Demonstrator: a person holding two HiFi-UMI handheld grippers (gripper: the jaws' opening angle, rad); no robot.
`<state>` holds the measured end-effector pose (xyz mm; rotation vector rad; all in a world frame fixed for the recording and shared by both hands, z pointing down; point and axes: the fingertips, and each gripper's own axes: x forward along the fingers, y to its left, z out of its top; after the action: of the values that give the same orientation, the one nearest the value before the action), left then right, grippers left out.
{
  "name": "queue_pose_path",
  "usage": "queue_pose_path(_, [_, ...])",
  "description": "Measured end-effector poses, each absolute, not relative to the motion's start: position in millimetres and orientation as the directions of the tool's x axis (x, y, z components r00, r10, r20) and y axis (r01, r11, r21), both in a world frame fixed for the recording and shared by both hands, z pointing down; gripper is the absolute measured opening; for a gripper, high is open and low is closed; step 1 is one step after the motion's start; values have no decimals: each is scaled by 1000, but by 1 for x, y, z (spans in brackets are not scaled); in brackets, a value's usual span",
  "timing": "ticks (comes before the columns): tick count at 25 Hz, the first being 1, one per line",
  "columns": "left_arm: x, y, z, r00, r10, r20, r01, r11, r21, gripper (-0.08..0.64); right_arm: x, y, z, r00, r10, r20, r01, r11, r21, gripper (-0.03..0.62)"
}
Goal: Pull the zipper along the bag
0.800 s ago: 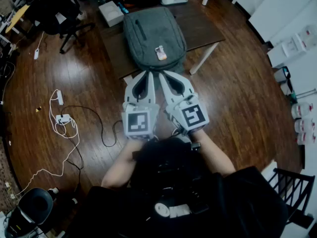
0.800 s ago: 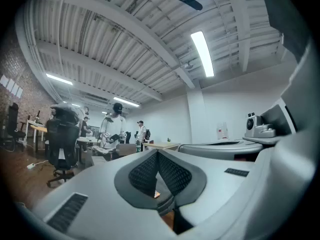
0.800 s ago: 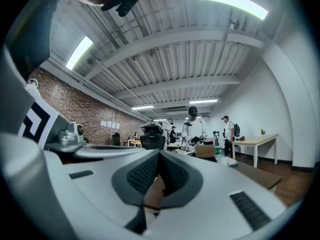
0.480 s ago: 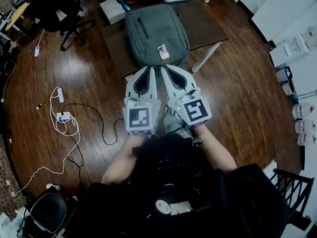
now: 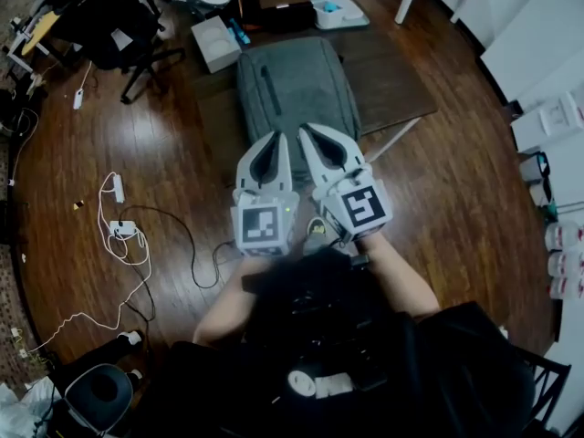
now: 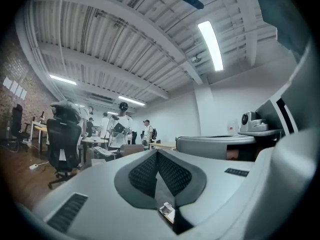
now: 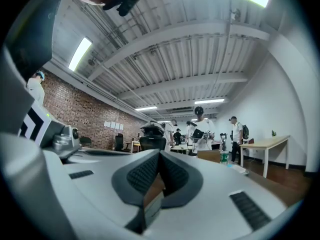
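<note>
Bag [image 5: 297,89], a grey backpack, lies flat on the low table [image 5: 397,67]. At the bag's near end the left gripper [image 5: 276,138] and right gripper [image 5: 310,131] are held level, side by side. Each has its jaws pressed together with nothing between them.

Brown table [image 5: 392,78] — grey bag [image 5: 297,85] atop

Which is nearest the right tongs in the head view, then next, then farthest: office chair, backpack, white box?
1. backpack, just ahead, on the table.
2. white box, ahead-left, by the backpack's corner.
3. office chair, far to the left.
</note>
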<state>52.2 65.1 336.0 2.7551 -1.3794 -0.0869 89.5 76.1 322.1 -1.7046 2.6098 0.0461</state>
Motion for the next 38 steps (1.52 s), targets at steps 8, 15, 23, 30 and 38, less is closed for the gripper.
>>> queue_pose_path(8, [65,-8,352,517,-856,24,-851,-510,123,-6,112,5,331,-477,-879,0,-879,477,30,11])
queue_pose_path(15, [78,-46,357,466,-883,52,-883,-460,97,-6,123,-34,337,-547,-836,35,-833,548,70,11])
queue_pose_path(23, [76,-67,365,440,-896,63,-897,-434,85,-6,120,-53,351,-582,-809,75,-803,587,100,11])
queue_pose_path(30, [64,-88,386,466,-882,69,-883,-458,103,-6,104,-73,367,-567,-815,121,-796,580,175,11])
queue_pose_path(38, [47,-128,449,480,-865,144,-876,-466,120,-6,81,-128,446,-492,-765,416,-568,644,512,26])
